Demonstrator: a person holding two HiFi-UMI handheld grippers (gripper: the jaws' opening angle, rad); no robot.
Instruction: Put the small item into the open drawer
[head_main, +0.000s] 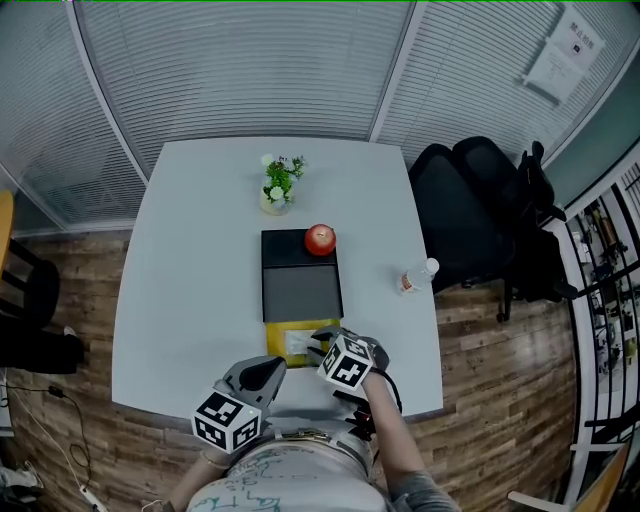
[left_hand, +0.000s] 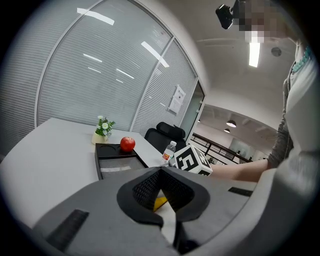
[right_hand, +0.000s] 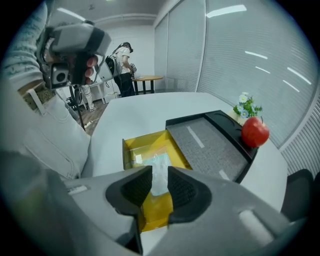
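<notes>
small packet lying in the pulled-out yellow drawer, both grippers near it

on the round-cornered white table (head_main: 170, 260), the left gripper (head_main: 272, 365) hangs at the near edge, jaw tips together and empty. just right of it, the yellow plastic open drawer (head_main: 275, 340) sticks out from the near end of a flat black drawer unit (head_main: 300, 285) that carries a round red apple (head_main: 320, 239) at its far right corner. the small clear plastic packet (right_hand: 161, 167) lies on the drawer floor. the right gripper (right_hand: 160, 172) hovers over it, jaws narrowly apart, pads not on the packet. a clear plastic bottle (head_main: 415, 278) lies farther right.
</notes>
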